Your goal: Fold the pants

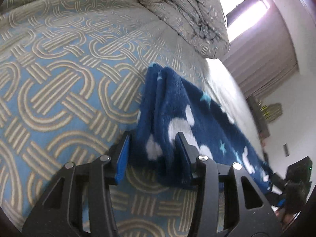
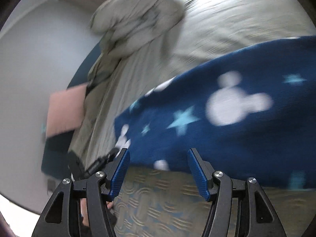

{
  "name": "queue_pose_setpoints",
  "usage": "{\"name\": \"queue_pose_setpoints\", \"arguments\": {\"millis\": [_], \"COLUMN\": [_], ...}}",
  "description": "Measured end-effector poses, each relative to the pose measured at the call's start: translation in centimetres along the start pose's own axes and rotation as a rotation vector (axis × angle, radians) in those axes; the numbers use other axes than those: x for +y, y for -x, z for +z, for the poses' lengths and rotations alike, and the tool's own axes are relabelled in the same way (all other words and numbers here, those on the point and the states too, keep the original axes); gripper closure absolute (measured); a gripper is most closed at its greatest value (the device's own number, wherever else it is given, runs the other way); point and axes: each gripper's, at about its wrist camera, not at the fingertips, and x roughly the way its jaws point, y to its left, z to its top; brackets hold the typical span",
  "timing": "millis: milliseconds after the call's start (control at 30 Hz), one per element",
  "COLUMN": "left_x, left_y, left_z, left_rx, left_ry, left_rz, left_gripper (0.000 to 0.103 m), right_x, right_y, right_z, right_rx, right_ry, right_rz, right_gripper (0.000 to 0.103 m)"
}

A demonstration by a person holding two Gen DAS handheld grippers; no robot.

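The pants (image 1: 177, 114) are dark blue fleece with white mouse-head shapes and light blue stars, lying on the patterned bedspread (image 1: 59, 83). In the left wrist view my left gripper (image 1: 153, 142) is open, its fingers standing either side of a bunched fold of the pants without closing on it. In the right wrist view my right gripper (image 2: 159, 158) is open and empty, its tips at the near edge of the pants (image 2: 227, 108), which spread flat to the right. This view is motion-blurred.
A crumpled grey-beige duvet (image 1: 187, 13) is heaped at the far side of the bed; it also shows in the right wrist view (image 2: 138, 15). A window and curtains (image 1: 262, 45) stand to the right. A pink panel (image 2: 65, 110) and white wall lie left of the bed.
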Motion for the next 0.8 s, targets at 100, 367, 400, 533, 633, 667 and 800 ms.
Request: {"name": "queue_pose_setpoints", "arguments": {"millis": [100,367,400,533,633,667,800], "left_x": [0.0,-0.6,-0.7,-0.7,-0.3,-0.1,-0.4], "left_y": [-0.5,-2.0,-2.4,-3.5,-3.6,-3.4,-2.9], "left_z": [0.5,1.7,1.9,2.4,2.5,2.4,2.0], "left_rx": [-0.001,0.054,0.064,0.075,0.075,0.075,0.072], "left_ry": [0.008,0.005,0.007,0.041,0.056,0.064,0.032], "left_rz": [-0.029,-0.170,-0.185,-0.252,-0.269,-0.291,-0.317], "left_gripper": [0.056,0.056,0.056,0.063,0.072,0.073,0.078], "right_x": [2.3,1.9,1.9,2.6,2.8,2.6,2.4], "right_y": [-4.2,-9.0,-9.1,-9.2,-9.3,-9.1,-8.7], "right_z": [-0.5,-2.1,-2.2,-3.8,-3.9,-3.9,-3.8], "right_rx": [0.033,0.003,-0.001,-0.044,-0.057,-0.058,-0.047], "right_ry": [0.047,0.098,0.120,0.237,0.238,0.229,0.211], "right_rz": [0.034,-0.026,-0.029,-0.055,-0.047,-0.037,-0.035], "right_gripper": [0.040,0.041,0.041,0.041,0.041,0.041,0.041]}}
